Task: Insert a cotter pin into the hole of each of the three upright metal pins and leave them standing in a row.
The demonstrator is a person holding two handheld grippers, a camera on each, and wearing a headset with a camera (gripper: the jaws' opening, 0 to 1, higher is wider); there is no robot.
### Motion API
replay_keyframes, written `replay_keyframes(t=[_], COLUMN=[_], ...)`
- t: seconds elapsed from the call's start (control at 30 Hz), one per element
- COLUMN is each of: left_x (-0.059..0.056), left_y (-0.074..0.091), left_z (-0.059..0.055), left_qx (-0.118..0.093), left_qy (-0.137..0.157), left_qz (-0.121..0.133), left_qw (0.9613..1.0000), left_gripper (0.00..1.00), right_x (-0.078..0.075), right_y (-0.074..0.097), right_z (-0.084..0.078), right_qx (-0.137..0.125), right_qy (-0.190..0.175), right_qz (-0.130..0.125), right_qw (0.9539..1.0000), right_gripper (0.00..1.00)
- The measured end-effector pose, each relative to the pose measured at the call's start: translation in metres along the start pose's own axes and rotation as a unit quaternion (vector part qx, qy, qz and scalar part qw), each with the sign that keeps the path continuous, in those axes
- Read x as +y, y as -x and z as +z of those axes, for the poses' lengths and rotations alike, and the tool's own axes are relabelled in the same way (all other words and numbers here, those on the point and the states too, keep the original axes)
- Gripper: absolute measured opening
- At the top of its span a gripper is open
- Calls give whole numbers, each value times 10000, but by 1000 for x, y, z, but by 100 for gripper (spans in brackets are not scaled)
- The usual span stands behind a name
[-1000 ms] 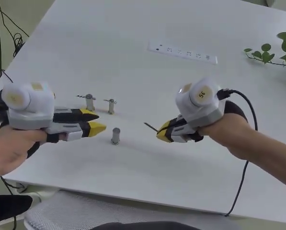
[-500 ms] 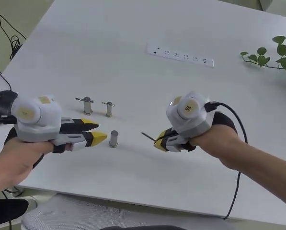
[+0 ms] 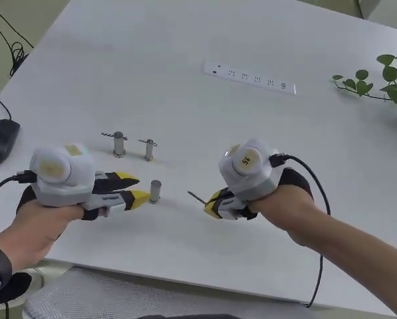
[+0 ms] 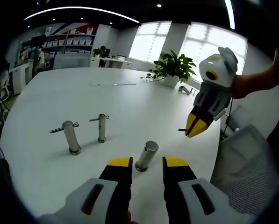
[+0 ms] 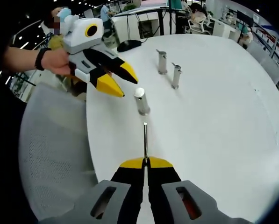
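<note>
In the head view, the left gripper (image 3: 133, 188) has its jaws parted. Its tips are just left of the bare pin (image 3: 155, 191), near but not touching, likely ready to steady it. The right gripper (image 3: 211, 205) is clenched on a cotter (image 3: 196, 197), which points left at that pin with a gap between them. Two fitted pins (image 3: 118, 143) (image 3: 149, 149) stand farther back and to the left, each with a cotter through its head, so I judge this the last of three. The table (image 3: 185, 46) also holds a power strip (image 3: 249, 78) at the far side.

In the left gripper view, the bare pin (image 4: 146, 155) stands just ahead of the gap between the spread jaws, lined up for a grasp. The right gripper (image 4: 198, 125) comes in from the right with the cotter's (image 4: 182, 129) tip leading.

In the right gripper view, the shut jaws hold the cotter (image 5: 145, 137) straight out along their axis. It is aimed at the bare pin (image 5: 140, 100), whose hole I cannot make out. The left gripper (image 5: 118, 79) waits beside that pin.
</note>
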State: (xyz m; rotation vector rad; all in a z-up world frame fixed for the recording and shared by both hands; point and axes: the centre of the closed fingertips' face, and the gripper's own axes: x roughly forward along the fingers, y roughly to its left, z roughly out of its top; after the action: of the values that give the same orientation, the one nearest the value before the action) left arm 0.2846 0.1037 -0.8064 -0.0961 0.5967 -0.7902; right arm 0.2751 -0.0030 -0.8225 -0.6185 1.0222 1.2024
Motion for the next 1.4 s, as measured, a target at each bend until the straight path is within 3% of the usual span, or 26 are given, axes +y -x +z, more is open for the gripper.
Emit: replay_keyframes(t=[0.3, 0.93, 1.4], left_x=[-1, -6, -3], left_y=[-10, -26, -32], left_z=[-2, -5, -3], left_qx=[56, 202, 218], left_qy=[-97, -391, -553], left_qz=[-69, -237, -213], left_qw=[9999, 9987, 9980], left_gripper=[24, 23, 16], right_x=[4, 1, 4], right_y=[-12, -19, -26], right_z=[5, 8, 18], right_qx=[84, 134, 155], right_qy=[3, -75, -130], right_qz=[57, 95, 174], right_qw=[9999, 9998, 9996], right_gripper=[2, 2, 2])
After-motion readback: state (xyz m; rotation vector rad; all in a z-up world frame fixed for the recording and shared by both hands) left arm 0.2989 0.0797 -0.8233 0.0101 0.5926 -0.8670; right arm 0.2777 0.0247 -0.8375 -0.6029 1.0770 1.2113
